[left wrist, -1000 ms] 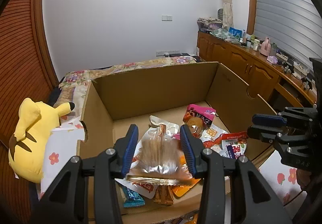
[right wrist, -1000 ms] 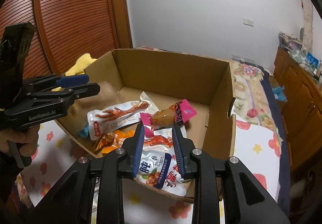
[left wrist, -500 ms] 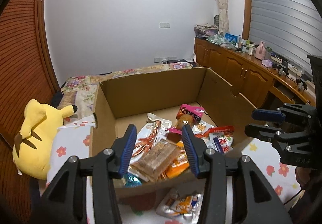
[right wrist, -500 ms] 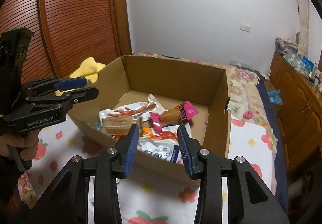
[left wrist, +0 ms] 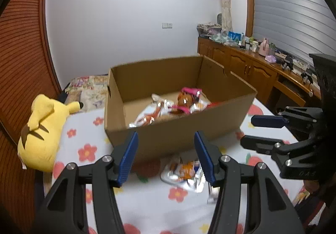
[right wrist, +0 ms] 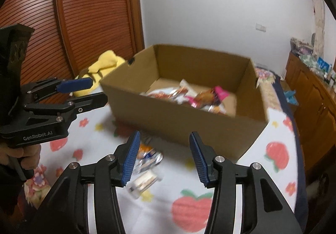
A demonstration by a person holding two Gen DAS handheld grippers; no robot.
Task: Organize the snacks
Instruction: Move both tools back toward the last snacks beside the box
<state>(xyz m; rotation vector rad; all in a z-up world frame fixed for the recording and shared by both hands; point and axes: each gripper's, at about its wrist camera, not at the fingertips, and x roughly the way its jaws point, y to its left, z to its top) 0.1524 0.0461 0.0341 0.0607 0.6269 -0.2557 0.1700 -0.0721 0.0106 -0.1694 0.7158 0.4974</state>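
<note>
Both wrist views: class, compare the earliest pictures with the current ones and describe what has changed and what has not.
The left tool let go of its clear snack packet, which now lies in the cardboard box. Both tools pulled back from the box, and the jaws of the left tool and the right tool have just been opening, empty. Two snack packets on the floral sheet came into view. The yellow plush stayed put.

Left wrist view: looks forward and down between its own claw [left wrist: 166, 154], near the box [left wrist: 178, 133], with the right claw [left wrist: 264, 131] at its right edge. Right wrist view: same downward slant, left claw [right wrist: 84, 93] at its left edge. Shared: box, snacks [right wrist: 147, 156] before it, bed [left wrist: 147, 202].
</note>
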